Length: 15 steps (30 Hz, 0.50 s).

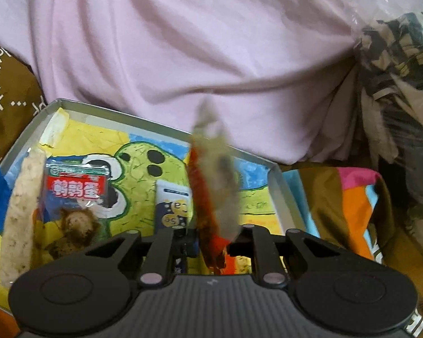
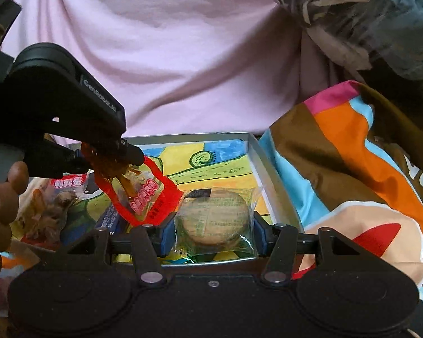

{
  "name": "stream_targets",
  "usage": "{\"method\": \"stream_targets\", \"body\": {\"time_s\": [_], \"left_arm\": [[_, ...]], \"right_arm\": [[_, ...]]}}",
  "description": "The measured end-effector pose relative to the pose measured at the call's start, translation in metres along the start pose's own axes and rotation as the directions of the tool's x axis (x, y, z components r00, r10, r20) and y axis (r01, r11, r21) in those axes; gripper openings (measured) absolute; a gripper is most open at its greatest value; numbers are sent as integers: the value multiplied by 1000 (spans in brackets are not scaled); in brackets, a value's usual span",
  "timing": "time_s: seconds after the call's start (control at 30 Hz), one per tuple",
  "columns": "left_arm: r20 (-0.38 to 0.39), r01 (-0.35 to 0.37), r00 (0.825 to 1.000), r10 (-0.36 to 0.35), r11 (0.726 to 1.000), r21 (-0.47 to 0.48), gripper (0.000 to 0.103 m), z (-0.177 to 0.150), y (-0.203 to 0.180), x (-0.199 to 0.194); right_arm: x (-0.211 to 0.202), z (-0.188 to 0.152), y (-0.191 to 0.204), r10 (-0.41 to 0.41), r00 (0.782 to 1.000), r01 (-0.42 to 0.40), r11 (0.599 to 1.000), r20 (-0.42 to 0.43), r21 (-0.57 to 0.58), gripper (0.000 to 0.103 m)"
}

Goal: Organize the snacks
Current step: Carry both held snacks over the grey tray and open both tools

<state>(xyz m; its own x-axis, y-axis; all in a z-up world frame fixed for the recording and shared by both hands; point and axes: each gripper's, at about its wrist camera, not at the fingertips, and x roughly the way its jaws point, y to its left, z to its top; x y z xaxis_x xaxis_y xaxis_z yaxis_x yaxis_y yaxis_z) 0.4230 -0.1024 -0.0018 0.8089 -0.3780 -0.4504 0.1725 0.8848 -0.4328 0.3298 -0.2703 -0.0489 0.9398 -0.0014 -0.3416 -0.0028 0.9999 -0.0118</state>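
Red and clear plastic makes up the snack packet that the left gripper holds, its jaws pinched shut on the packet's top edge. In the right wrist view the packet hangs at about 9 o'clock, above the tray. In the left wrist view the same packet stands blurred between the closed jaws of that gripper, at the centre.

The right gripper has its jaws partly open, one blue pad on either side of a round cake in a clear wrapper; whether the pads press it I cannot tell. The cake lies inside the tray, near its 5 o'clock corner.

Also in the tray, toward 8 o'clock in the left view, sit a quail-egg packet, a pale rice cracker at the rim, and a small dark-blue packet. Pink cloth fills the 12 o'clock side.
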Motion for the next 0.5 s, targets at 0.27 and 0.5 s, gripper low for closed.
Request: {"method": "stream_targets", "body": {"time_s": [0.27,0.5], "left_arm": [[-32,-83,996,82,996,-24,80,-1,12,-3],[-3,-183,983,183,982,-50,101,7,22,-15]], "right_arm": [[-4,1,0,-6,1000,6,1000,18,8,83],[-16,6,4,-6,999,5,1000,37,15,98]]}}
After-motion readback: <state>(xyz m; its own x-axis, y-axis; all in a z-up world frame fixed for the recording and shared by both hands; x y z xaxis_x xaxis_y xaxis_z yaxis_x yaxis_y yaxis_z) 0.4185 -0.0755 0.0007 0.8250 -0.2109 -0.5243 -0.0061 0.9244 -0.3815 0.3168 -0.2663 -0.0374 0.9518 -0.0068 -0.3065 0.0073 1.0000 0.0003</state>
